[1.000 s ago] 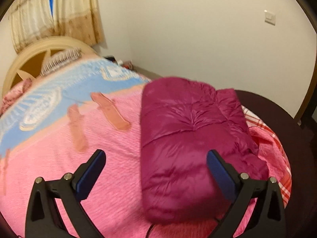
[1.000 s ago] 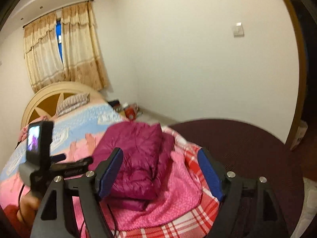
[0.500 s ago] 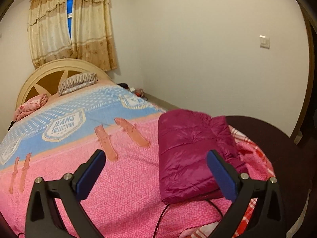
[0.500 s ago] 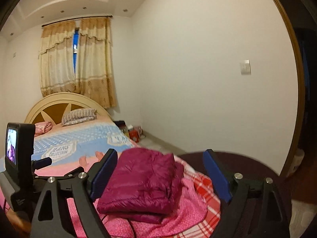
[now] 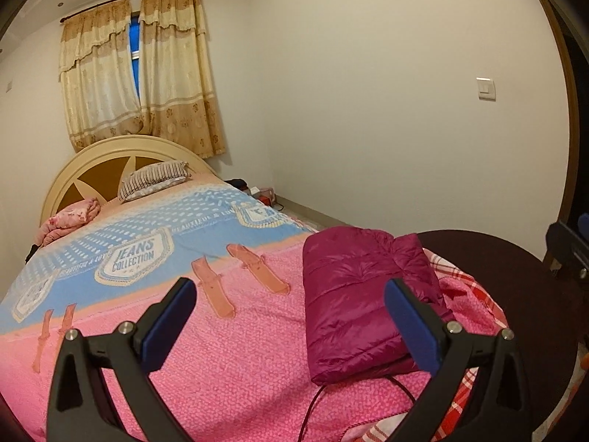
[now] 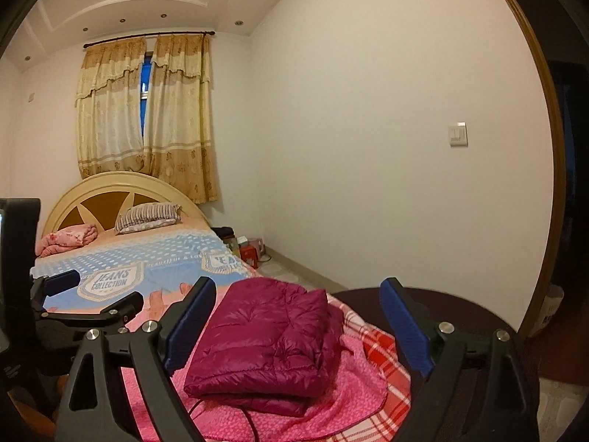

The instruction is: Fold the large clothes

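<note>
A magenta puffer jacket [image 5: 357, 302] lies folded into a thick rectangle on the pink blanket near the bed's foot-end corner; it also shows in the right wrist view [image 6: 268, 339]. My left gripper [image 5: 291, 320] is open and empty, held above the bed, back from the jacket. My right gripper [image 6: 298, 326] is open and empty, also raised and back from the jacket. The left gripper's body shows at the left of the right wrist view [image 6: 73, 309].
The bed [image 5: 129, 258] has a pink and blue blanket, a striped pillow [image 5: 154, 180] and a cream headboard. A dark footboard [image 5: 515, 294] curves around the right. A dark cable [image 5: 316, 401] runs from under the jacket. Boxes [image 6: 246, 246] sit on the floor by the wall.
Both grippers have pulled back and tilted up away from the jacket, so it looks smaller and more of the room shows. The jacket has stayed folded in place.
</note>
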